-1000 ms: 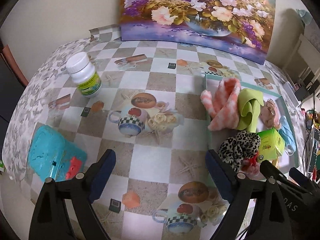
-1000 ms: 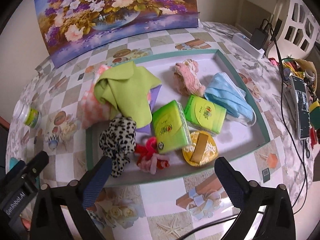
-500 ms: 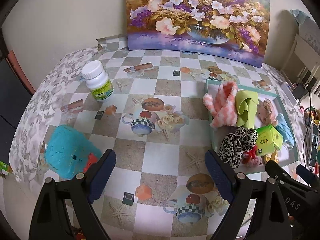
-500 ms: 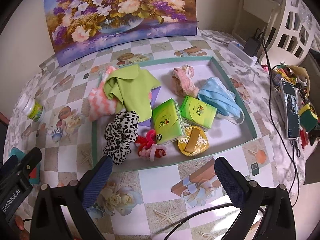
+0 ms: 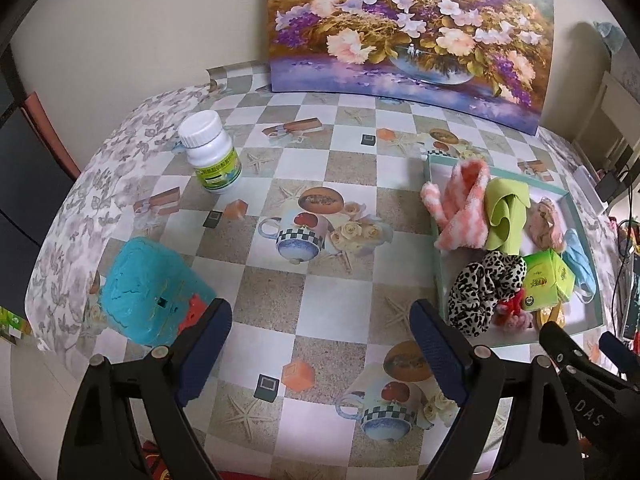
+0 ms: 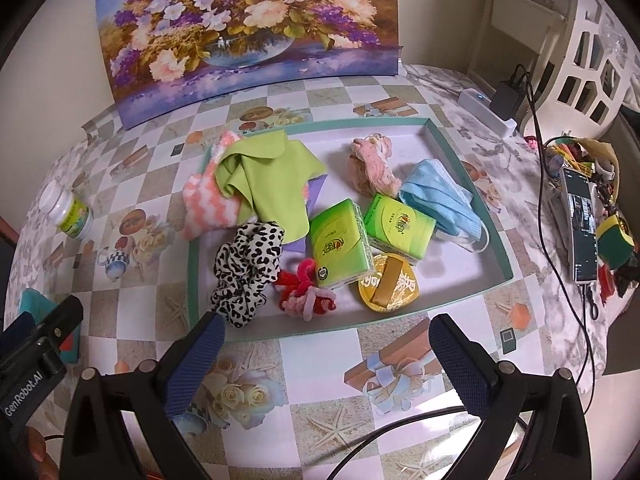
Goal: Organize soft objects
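A teal-rimmed tray (image 6: 496,240) (image 5: 437,280) holds soft things: a pink-white fuzzy cloth (image 6: 204,212) (image 5: 464,208), a green cloth (image 6: 268,176) (image 5: 506,212), a leopard scrunchie (image 6: 248,272) (image 5: 486,286), a red-pink pipe-cleaner piece (image 6: 306,292), two green tissue packs (image 6: 340,244), a blue face mask (image 6: 440,196), a pink scrunchie (image 6: 374,164) and a gold disc (image 6: 390,286). My left gripper (image 5: 320,344) is open and empty above the table, left of the tray. My right gripper (image 6: 326,352) is open and empty, just in front of the tray.
A white pill bottle (image 5: 210,152) and a teal pouch (image 5: 148,288) lie on the patterned tablecloth at the left. A flower painting (image 5: 408,28) leans against the back wall. A phone (image 6: 582,224), cables and a charger (image 6: 506,100) lie right of the tray.
Both grippers have pulled back and up from the tray, so more of the table shows. Their jaws stay open. Nothing on the table has moved.
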### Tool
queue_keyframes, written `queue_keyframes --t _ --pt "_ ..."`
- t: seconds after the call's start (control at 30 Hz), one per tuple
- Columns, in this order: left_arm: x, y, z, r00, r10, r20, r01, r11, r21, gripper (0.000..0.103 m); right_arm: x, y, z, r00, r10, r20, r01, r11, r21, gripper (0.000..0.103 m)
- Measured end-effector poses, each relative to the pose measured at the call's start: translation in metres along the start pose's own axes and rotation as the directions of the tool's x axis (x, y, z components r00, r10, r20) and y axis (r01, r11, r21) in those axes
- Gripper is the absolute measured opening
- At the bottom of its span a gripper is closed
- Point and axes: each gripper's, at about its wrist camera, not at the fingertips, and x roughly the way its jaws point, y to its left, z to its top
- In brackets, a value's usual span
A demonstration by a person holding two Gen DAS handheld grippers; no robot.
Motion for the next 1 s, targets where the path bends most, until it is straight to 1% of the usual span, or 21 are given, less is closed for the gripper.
queue_keyframes --t 0.3,0.53,1.0 --pt "0.007 0.002 0.001 0.999 -0.006 -0.040 0.006 1.000 -0.003 0.091 0.006 0.004 0.002 1.000 0.019 -0.016 -0.020 1.000 -0.022 0.103" --pt "0.012 0.005 0.001 0.998 0.010 -0.070 -0.011 1.000 -0.012 0.091 0.009 0.006 0.002 1.000 0.016 -0.021 -0.017 0.999 -0.036 0.103" --pt "0.013 0.008 0.001 0.997 0.019 -0.079 -0.020 1.000 -0.015 0.091 0.011 0.004 0.002 1.000 0.011 -0.027 -0.012 0.999 -0.038 0.103"
